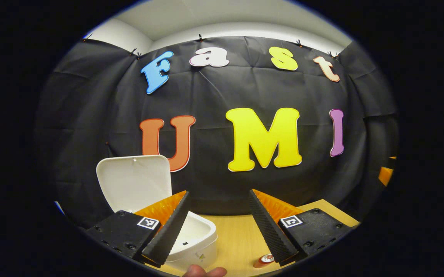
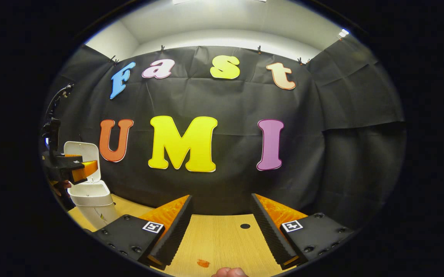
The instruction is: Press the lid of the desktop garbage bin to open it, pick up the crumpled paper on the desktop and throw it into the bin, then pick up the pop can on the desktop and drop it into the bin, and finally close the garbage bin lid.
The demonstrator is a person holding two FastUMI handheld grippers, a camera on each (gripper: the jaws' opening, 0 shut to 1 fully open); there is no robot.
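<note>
We find the desktop garbage bin [image 1: 191, 240] standing with its lid [image 1: 134, 181] swung up and back, so the first step looks done. In the left gripper view the left gripper [image 1: 218, 227] hangs just above and beside the bin's open mouth, its fingers spread wide with nothing between them. What we see of the bin's inside is pale and bare, and we cannot tell whether the crumpled paper has gone in (much of the hollow is hidden behind a finger).

The pop can [image 1: 264, 261] sits on the wooden desktop [image 1: 237, 238] near the lower edge of that view, just right of the bin, and has not been binned. So the can and the lid closing remain, by our reckoning.

In the right gripper view the right gripper [image 2: 218, 231] is likewise released and empty, over bare desktop well apart from the bin [image 2: 93, 202], which stands far to the left with the left gripper [image 2: 85, 169] in front of its raised lid. A small reddish mark [image 2: 203, 263] lies on the wood below the fingers; we cannot say what it is.

Between bin and can the desktop is open. The upright lid stands behind the mouth, so any drop should come from the front or above.
</note>
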